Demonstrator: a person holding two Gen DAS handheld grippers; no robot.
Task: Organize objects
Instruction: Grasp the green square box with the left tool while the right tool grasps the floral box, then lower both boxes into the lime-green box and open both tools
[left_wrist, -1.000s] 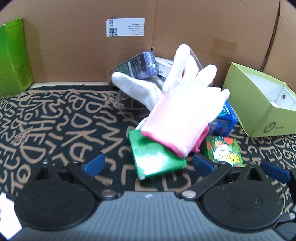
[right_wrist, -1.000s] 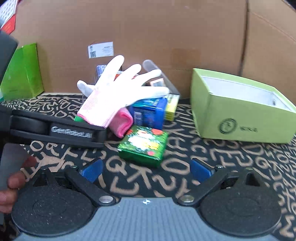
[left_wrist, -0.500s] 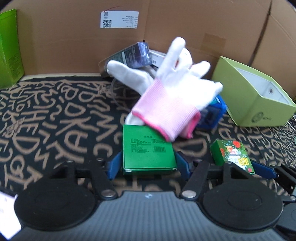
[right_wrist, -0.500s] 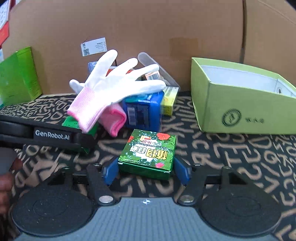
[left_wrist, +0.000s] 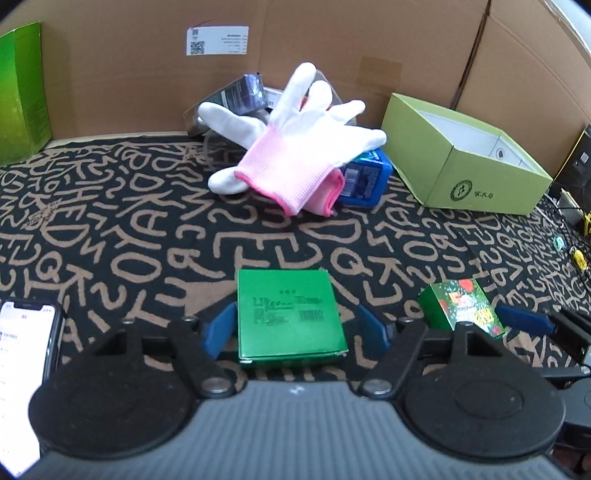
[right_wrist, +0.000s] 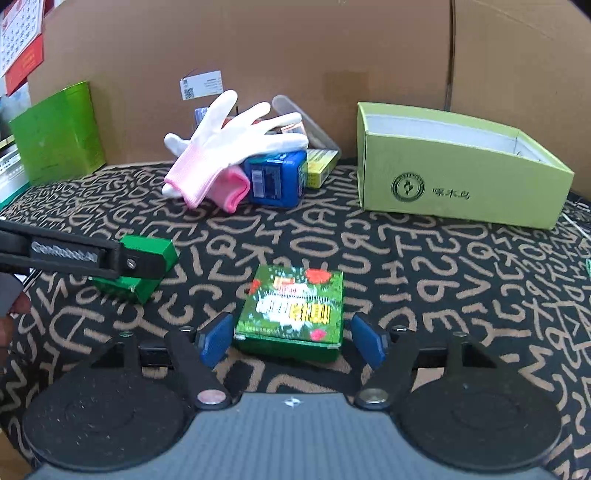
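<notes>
My left gripper (left_wrist: 295, 326) is shut on a plain green box (left_wrist: 290, 317) and holds it clear of the pile; the box also shows in the right wrist view (right_wrist: 144, 269). My right gripper (right_wrist: 291, 341) is shut on a green box with a flower print (right_wrist: 295, 306); that box also shows in the left wrist view (left_wrist: 463, 308). A white glove with a pink cuff (left_wrist: 306, 136) lies over a blue box (left_wrist: 364, 177) in the pile at the back.
An open light-green carton (right_wrist: 461, 177) stands at the right on the patterned mat (left_wrist: 129, 229). A tall green box (right_wrist: 59, 144) stands at the back left. Cardboard walls (right_wrist: 332, 55) close the back. A phone (left_wrist: 26, 350) is at the lower left.
Both grippers have closed on their boxes and drawn back from the pile with them. The glove has settled lower on the pile.
</notes>
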